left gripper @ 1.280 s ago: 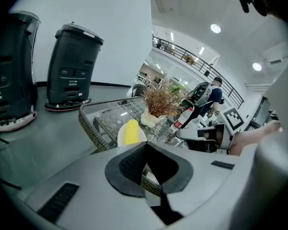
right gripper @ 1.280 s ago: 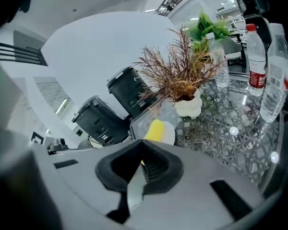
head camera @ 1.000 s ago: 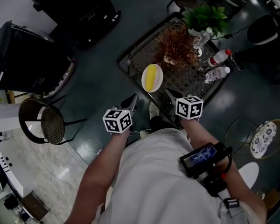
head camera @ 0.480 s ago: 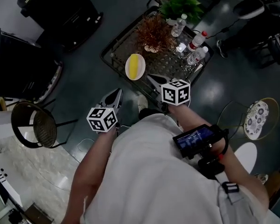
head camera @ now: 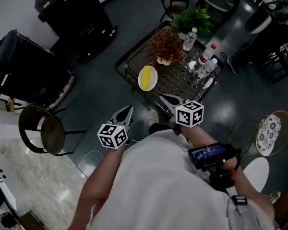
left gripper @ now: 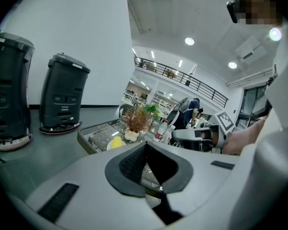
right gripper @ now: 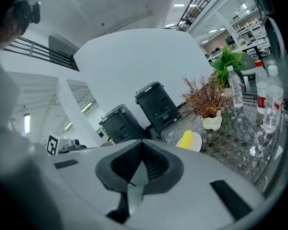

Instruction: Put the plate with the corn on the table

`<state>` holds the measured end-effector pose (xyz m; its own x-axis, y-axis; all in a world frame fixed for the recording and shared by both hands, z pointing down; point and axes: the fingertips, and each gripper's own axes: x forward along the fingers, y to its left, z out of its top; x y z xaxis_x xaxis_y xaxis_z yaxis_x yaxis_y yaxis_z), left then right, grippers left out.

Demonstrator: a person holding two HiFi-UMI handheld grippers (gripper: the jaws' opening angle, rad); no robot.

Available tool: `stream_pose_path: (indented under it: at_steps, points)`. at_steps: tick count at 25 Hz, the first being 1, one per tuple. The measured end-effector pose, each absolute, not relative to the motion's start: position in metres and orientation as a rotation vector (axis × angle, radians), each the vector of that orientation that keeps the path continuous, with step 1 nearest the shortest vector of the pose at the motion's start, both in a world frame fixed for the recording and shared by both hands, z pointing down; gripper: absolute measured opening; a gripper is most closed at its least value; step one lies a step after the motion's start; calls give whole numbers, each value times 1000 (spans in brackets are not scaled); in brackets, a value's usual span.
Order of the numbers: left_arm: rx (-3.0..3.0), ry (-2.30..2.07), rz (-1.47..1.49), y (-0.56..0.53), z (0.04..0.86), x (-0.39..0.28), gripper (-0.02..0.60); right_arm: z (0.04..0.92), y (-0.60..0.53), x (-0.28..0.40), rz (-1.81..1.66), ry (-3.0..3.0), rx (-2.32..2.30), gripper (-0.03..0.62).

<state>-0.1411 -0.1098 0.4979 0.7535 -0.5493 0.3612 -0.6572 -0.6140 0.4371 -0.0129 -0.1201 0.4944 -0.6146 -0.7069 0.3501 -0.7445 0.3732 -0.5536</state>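
Since the plate (head camera: pixel 148 78) w/ the corn (head camera: pixel 146 77) already sits on the desk (head camera: pixel 174 83), looks done imo; left claw (head camera: pixel 127 110) & right claw (head camera: pixel 164 98) both closed, empty, well apart from it

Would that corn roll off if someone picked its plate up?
Probably, if tilted: the corn lies loose on a shallow plate. The plate looks rigid and would likely slide easily on the glass table. It sits near the table's edge, so pushing seems risky.

Plate (head camera: pixel 149 84) with corn (head camera: pixel 146 76) on table (head camera: pixel 175 82), potted plant (head camera: pixel 164 46) just behind, bottles (head camera: pixel 208 53), perhaps three, right
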Motion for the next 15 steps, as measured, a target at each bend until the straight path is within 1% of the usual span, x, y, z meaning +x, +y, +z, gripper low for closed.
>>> stream_pose_path:
  at_steps: [15]
  points:
    - [2392, -855, 295, -50, 512, -132, 8, 509, -53, -8, 1107, -2530, 1405, 9]
